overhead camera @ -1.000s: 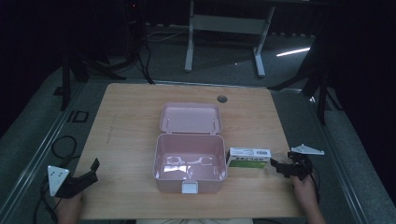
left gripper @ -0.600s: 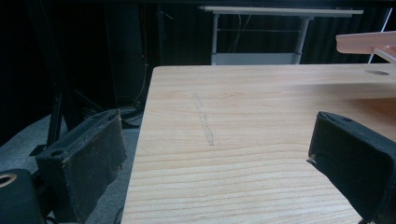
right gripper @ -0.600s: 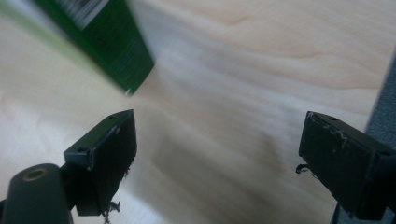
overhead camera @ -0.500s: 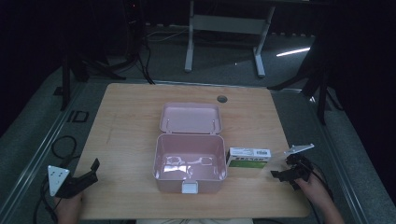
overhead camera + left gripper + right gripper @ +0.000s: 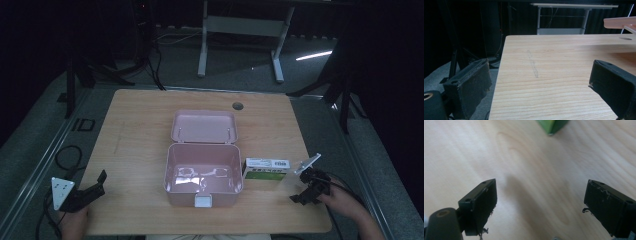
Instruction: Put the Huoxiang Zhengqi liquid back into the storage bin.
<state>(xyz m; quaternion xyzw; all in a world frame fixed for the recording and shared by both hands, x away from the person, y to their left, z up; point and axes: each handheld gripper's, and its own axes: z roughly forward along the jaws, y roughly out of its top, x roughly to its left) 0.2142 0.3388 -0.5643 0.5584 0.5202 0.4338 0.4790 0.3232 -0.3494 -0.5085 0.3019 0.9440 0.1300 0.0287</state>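
An open pink box (image 5: 202, 175) sits near the front middle of the wooden table (image 5: 140, 130), its lid (image 5: 204, 127) laid back flat behind it. A green and white carton (image 5: 266, 169) lies just right of the box. My right gripper (image 5: 300, 192) hovers open over the table a little right of and nearer than the carton; in the right gripper view its jaws point down at bare wood, with a corner of the carton (image 5: 552, 125) at the top. My left gripper (image 5: 95, 186) rests open at the table's front left edge, with nothing between its jaws.
A round cable hole (image 5: 238, 106) is in the table's far side. Cables (image 5: 65, 155) lie on the floor at the left. A desk frame (image 5: 240, 30) stands beyond the table. The pink lid's edge (image 5: 621, 23) shows far right in the left gripper view.
My right gripper has tipped downward and shifted slightly nearer the front edge, away from the carton. The left gripper, box and carton have stayed put.
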